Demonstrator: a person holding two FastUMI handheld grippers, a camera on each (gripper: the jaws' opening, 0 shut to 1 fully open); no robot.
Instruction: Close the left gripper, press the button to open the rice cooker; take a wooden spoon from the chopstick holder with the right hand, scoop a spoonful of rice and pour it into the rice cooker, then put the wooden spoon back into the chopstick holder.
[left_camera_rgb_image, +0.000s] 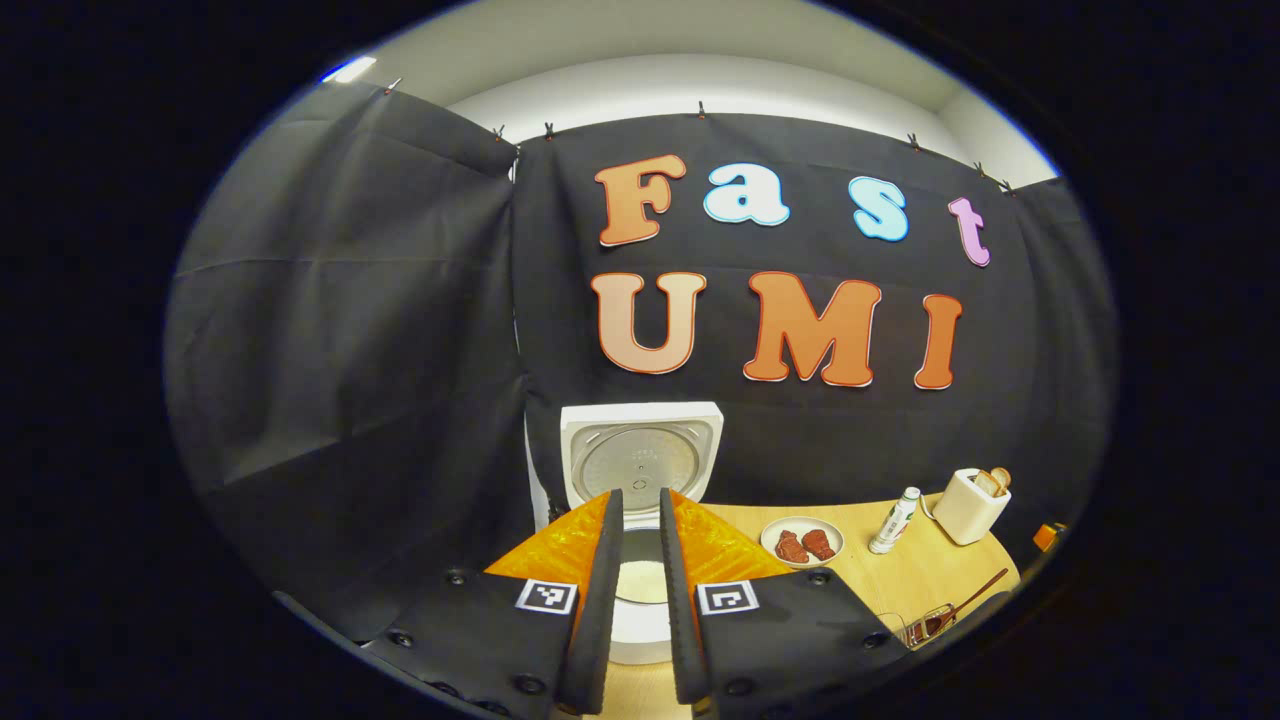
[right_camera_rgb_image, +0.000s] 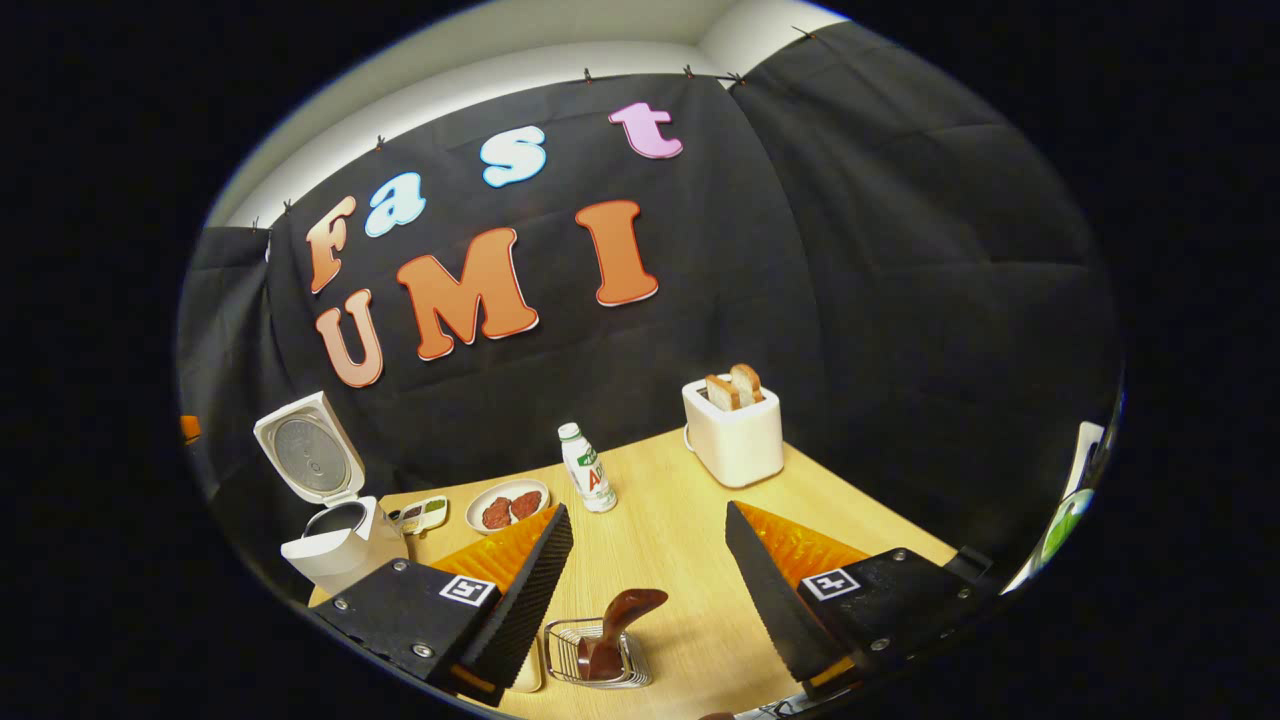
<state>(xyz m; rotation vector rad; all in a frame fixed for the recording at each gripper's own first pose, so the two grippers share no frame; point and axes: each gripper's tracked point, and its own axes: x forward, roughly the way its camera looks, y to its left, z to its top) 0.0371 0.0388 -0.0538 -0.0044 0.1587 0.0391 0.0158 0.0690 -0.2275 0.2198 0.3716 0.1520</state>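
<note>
My rice cooker (right_camera_rgb_image: 335, 520) stands with its lid up, so I judge the button step done. My left gripper (left_camera_rgb_image: 640, 560) has its fingers nearly together, gripping nothing. My right gripper (right_camera_rgb_image: 650, 590) is spread wide, with the wooden spoon (right_camera_rgb_image: 615, 630) in the wire chopstick holder (right_camera_rgb_image: 595, 655) directly below and between its fingers, handle leaning up toward the right. That hand is nearer.

Black cloth wall (right_camera_rgb_image: 880, 250) clipped along top; white wall (left_camera_rgb_image: 700, 85) above; light wooden table (right_camera_rgb_image: 680, 540).
</note>
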